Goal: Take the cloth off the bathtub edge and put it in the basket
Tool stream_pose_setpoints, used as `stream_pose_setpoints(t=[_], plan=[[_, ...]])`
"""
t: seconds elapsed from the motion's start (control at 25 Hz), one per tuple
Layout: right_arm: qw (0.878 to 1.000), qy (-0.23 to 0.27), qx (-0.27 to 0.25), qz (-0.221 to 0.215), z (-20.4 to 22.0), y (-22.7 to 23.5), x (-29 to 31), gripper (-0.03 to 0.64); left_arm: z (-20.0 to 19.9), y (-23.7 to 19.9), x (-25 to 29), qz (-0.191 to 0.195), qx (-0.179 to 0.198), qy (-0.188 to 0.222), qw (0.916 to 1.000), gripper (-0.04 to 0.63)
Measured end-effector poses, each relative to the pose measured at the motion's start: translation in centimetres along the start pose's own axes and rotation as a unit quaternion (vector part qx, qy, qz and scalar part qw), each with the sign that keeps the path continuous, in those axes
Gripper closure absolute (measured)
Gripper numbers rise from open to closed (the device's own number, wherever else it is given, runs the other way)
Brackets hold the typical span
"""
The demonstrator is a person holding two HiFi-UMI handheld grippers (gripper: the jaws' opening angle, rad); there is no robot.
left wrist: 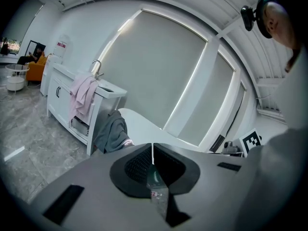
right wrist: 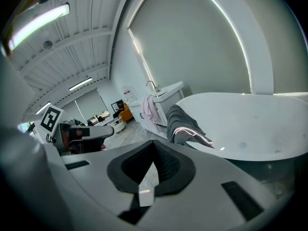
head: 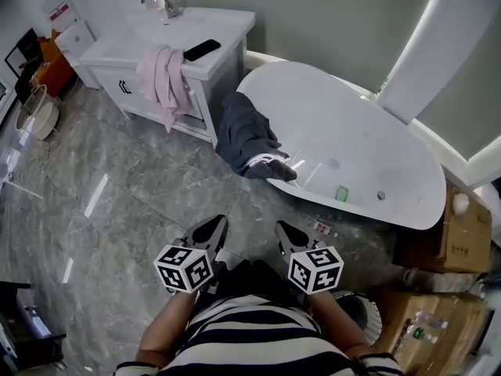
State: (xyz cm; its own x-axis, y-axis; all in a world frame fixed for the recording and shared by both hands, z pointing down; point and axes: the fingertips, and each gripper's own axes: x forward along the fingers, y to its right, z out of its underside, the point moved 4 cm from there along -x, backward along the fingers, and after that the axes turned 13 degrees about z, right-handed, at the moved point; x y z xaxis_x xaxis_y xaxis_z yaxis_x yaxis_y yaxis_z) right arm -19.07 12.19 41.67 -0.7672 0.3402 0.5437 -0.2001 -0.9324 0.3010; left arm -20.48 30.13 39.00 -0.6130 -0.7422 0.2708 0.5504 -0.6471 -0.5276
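Observation:
A dark grey cloth (head: 244,135) with a pink-edged fold hangs over the near left rim of the white bathtub (head: 352,124). It also shows in the left gripper view as cloth (left wrist: 111,131) and in the right gripper view as cloth (right wrist: 182,121). My left gripper (head: 215,225) and right gripper (head: 282,230) are held side by side close to the body, well short of the tub. Both are shut and hold nothing, as left gripper (left wrist: 152,150) and right gripper (right wrist: 154,149) show. A white round basket-like holder (head: 35,112) stands far left.
A white vanity (head: 133,53) with a faucet, a black phone (head: 201,50) and a hanging pink towel (head: 160,77) stands left of the tub. Cardboard boxes (head: 454,237) sit at the right. A small bottle (head: 321,227) lies on the grey marble floor (head: 117,202).

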Motion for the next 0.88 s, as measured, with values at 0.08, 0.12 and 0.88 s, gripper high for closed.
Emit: stream_pose_setpoints(t=[0.08,0.12,0.88], plan=[[1.000,-0.004,-0.006,0.000,-0.3,0.9,0.8,0.591,-0.1,-0.2,1.1,-0.002,0.008,-0.005,1.0000,0.572],[1.000,-0.006,-0.008,-0.001,-0.4,1.1,1.2,0.591,-0.1,-0.4,1.4,-0.004,0.012,-0.008,0.9999,0.572],[1.000,0.006,-0.006,-0.008,-6.0,2.7,12.5,0.591,-6.1,-13.3,11.0,-0.018,0.056,-0.058,0.9965,0.572]])
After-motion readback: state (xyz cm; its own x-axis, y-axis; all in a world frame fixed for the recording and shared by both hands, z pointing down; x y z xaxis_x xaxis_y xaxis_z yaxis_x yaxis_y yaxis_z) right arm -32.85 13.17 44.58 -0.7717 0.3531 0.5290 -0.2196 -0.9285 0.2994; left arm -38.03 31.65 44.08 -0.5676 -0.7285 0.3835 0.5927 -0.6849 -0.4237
